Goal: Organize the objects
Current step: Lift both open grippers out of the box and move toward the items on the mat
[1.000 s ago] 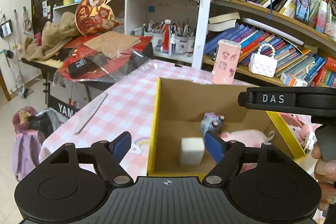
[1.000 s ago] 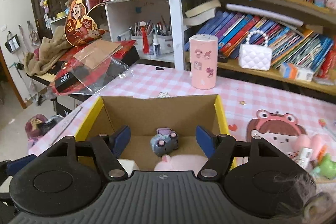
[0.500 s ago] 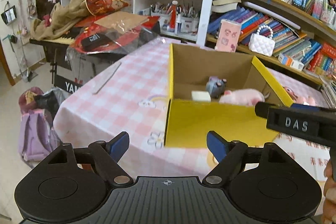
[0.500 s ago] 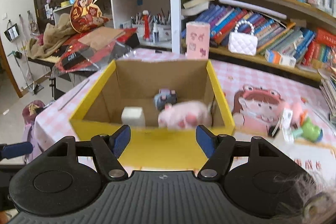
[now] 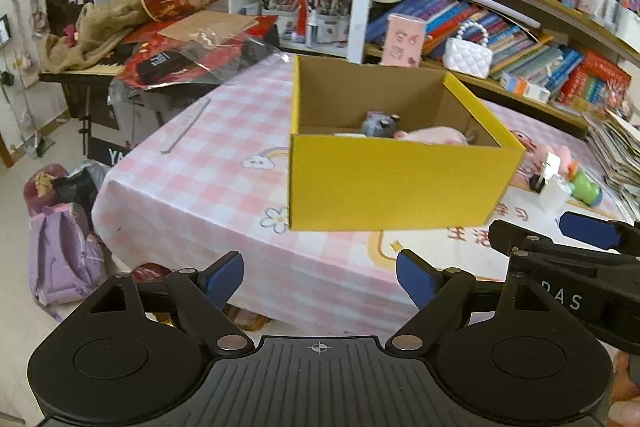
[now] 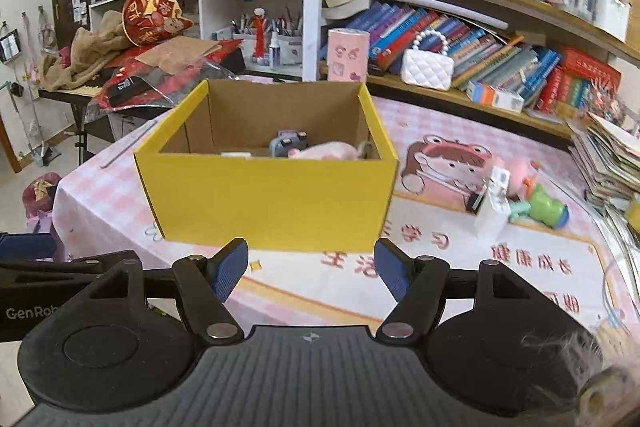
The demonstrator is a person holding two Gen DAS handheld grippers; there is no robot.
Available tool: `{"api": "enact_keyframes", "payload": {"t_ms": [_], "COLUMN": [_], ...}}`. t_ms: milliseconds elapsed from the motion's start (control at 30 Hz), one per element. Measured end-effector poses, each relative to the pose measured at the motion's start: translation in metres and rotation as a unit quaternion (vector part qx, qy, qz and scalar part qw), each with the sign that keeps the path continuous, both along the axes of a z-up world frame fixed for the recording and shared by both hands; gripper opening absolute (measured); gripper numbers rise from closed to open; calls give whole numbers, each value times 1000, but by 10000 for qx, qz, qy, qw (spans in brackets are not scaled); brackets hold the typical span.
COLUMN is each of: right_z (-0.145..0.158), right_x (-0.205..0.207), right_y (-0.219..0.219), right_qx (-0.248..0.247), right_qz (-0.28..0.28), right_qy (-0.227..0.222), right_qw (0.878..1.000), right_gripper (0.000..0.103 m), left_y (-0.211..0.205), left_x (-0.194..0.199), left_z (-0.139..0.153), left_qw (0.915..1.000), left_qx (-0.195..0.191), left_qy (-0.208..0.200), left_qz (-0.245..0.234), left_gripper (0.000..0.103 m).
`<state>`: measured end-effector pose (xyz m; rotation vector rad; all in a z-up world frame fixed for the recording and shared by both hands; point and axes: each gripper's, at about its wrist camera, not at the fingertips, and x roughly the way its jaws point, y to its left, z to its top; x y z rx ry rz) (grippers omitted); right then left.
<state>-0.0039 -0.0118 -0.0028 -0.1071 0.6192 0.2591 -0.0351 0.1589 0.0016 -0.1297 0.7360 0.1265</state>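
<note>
Nearest the cameras, the left gripper (image 5: 320, 277) is empty, its jaws opening wide; the right gripper (image 6: 311, 269) stands moderately open, holding nothing. Beyond them, the open yellow cardboard box (image 6: 272, 199) sits on the pink checked tablecloth (image 5: 208, 163), long axis running away towards the crowded wooden bookshelf (image 6: 472, 7).

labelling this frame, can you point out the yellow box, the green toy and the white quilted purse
yellow box (image 6: 272, 203), right wrist view, front wall
green toy (image 6: 546, 207), right wrist view, its body
white quilted purse (image 6: 427, 69), right wrist view, quilted front
</note>
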Motion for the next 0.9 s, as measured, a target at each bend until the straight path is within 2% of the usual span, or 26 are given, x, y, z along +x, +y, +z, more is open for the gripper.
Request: {"api": "enact_keyframes", "payload": {"t_ms": [400, 633, 900], "right_z": [-8, -14, -17], "right_x": [-18, -25, -26], "right_y": [-43, -79, -108], "right_qx": [-46, -31, -31], "right_qz": [-726, -1320, -1767], "right_qy": [199, 321, 414], "right_qw": [9971, 9907, 9834], "right_gripper": [70, 70, 72], "left_y": [-39, -74, -101], "left_x": [4, 13, 22], "left_z": [-7, -12, -16], "left_qw": [9975, 9915, 9851], "left_qx": [-100, -90, -108], "left_qy": [179, 279, 359], "left_qz": [-671, -1268, -1679], "left_gripper": [86, 86, 86]}}
